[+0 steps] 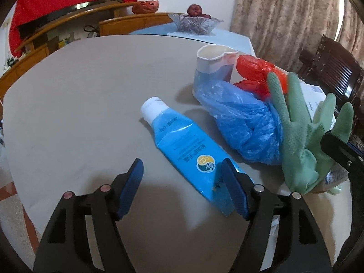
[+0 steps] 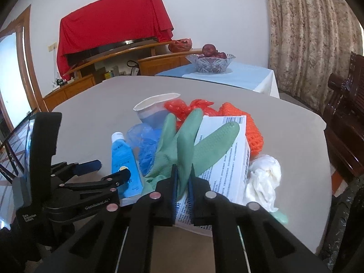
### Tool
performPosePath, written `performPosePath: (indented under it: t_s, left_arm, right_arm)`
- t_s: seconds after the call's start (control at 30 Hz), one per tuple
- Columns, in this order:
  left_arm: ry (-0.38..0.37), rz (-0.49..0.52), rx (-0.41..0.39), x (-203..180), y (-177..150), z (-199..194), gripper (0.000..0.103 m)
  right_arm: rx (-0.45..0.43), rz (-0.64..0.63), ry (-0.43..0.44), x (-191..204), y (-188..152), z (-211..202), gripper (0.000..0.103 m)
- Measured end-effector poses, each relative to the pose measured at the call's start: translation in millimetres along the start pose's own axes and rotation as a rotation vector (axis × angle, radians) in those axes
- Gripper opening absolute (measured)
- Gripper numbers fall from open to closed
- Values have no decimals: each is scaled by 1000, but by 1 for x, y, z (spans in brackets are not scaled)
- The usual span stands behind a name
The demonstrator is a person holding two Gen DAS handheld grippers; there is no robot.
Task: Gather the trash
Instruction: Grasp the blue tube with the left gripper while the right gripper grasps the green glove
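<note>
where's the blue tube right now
The blue tube lies flat on the grey table, in front of the open left gripper, white cap pointing away. The crumpled blue bag is just to its right, the paper cup beyond.

- Soft, even daylight; moderately bright, with no hard glare.
- Diffuse shadows fall on the table (image 1: 79, 104) beneath the left gripper (image 1: 182, 177) and beside the blue tube (image 1: 186, 145).
- Strong fisheye curvature; corners vignette to black.
- Near gripper arms slightly soft; a faint sheen marks the tube.
</note>
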State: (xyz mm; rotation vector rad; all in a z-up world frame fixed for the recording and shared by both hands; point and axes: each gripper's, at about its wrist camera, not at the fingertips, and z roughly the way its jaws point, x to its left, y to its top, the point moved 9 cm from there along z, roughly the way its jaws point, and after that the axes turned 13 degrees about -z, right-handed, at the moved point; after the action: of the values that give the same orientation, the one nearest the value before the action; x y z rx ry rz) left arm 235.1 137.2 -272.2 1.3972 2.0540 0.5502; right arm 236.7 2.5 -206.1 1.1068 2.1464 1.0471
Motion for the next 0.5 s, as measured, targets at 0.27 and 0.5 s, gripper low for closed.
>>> performPosePath:
  t_s: [0.27,0.5]
  left_arm:
    - [-32,-5,14,-9,9,10,60]
    - [-84,-18,-4,-18,20,10,14]
  right_arm:
    - [-9,26,12,-8,6,5,8]
    - [-2,31,26,-8,11,8,8]
